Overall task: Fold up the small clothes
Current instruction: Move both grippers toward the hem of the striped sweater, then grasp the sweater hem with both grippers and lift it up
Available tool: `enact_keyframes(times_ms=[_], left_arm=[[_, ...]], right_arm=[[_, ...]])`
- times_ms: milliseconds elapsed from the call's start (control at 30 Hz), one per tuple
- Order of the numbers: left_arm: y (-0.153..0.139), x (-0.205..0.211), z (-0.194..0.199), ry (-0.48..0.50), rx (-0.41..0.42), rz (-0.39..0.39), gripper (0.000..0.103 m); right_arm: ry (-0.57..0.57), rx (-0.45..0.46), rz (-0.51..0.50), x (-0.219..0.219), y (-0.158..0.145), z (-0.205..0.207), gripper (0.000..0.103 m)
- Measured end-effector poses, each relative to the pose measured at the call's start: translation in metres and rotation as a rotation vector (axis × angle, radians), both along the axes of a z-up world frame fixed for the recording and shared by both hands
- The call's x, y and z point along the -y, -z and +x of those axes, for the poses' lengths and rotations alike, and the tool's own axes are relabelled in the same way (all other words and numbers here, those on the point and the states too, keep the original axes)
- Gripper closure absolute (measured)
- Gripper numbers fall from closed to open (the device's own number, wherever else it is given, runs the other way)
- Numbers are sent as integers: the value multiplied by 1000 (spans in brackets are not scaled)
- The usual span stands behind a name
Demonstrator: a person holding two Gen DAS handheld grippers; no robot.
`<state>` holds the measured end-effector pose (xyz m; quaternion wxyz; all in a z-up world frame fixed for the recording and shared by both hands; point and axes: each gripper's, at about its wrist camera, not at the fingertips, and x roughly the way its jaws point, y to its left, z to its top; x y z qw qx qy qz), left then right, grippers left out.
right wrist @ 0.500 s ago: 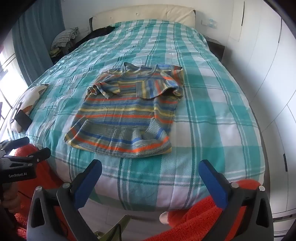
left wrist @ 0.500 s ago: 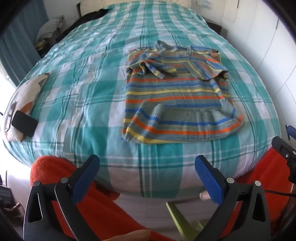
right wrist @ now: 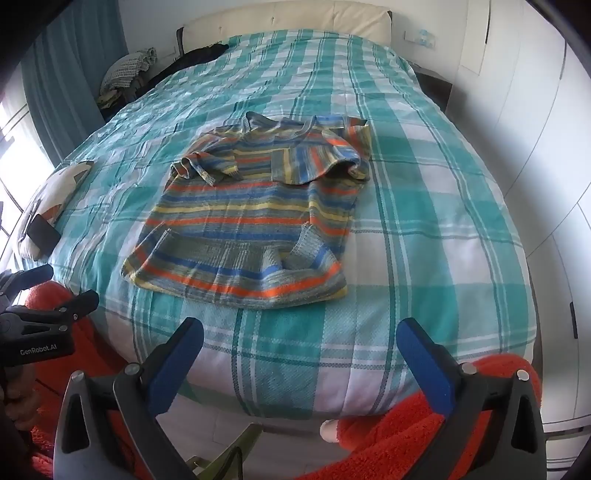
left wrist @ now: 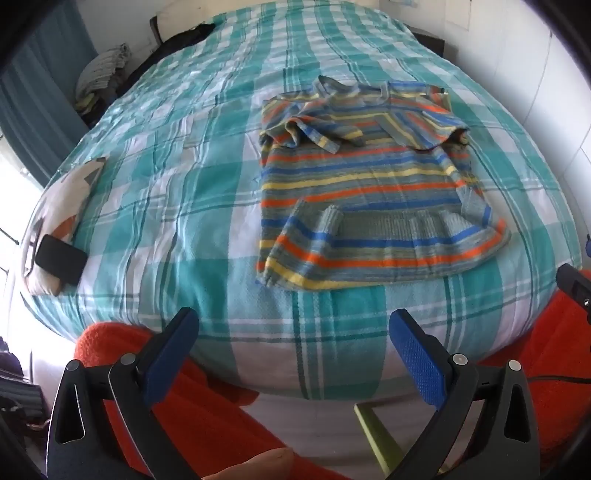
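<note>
A small striped sweater (left wrist: 369, 192) in grey, orange, blue and yellow lies on the checked teal bed (left wrist: 166, 177), both sleeves folded in over the body. It also shows in the right wrist view (right wrist: 251, 218). My left gripper (left wrist: 293, 332) is open and empty, hovering off the bed's near edge, short of the sweater's hem. My right gripper (right wrist: 299, 339) is open and empty, also just off the near edge. The left gripper shows at the left edge of the right wrist view (right wrist: 48, 295).
A pillow (left wrist: 62, 206) with a black phone (left wrist: 61, 258) on it lies at the bed's left edge. Clothes (right wrist: 125, 70) are piled at the far left by the headboard (right wrist: 288, 18). Orange fabric (right wrist: 406, 443) lies below the grippers. White wardrobe doors (right wrist: 535, 147) stand on the right.
</note>
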<state>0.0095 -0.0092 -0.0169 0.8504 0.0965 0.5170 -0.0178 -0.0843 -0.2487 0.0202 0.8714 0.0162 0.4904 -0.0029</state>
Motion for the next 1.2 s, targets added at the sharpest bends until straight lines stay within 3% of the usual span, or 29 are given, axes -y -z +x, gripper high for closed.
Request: enact_keyframes(times_ms=[167,300,567,733,933,1067,1100,1133,1167,1200], left_arm=[[1,-12,4,4,7,41,0],[6,-15,7,-5,-31,19,0],[0,-17,8,5,3,35,1],[3,-21,23,71,13,-3,1],[36,-15,62,204,-22,-23,1],[73,-9,93,232,-99,-79,4],[79,-8,98,239,-109,-90,6],[85,-6,103,244,-121,-97,25],[90,-3,107,251,-144,-103,53],[93,-1,108,266,-166,-122,70]], right_arm=[[21,18,-11,5,-4,2,0],[27,21,-11,8,-4,4,0],[38,14,-11,12,2,5,0],[49,22,16,26,4,11,0],[-27,-6,-1,45,25,57,0],[-128,-116,101,48,63,105,2],[-139,-139,118,48,72,114,9],[-154,-177,154,48,86,126,25],[-164,-218,183,48,99,135,37],[-177,-254,217,48,110,141,67]])
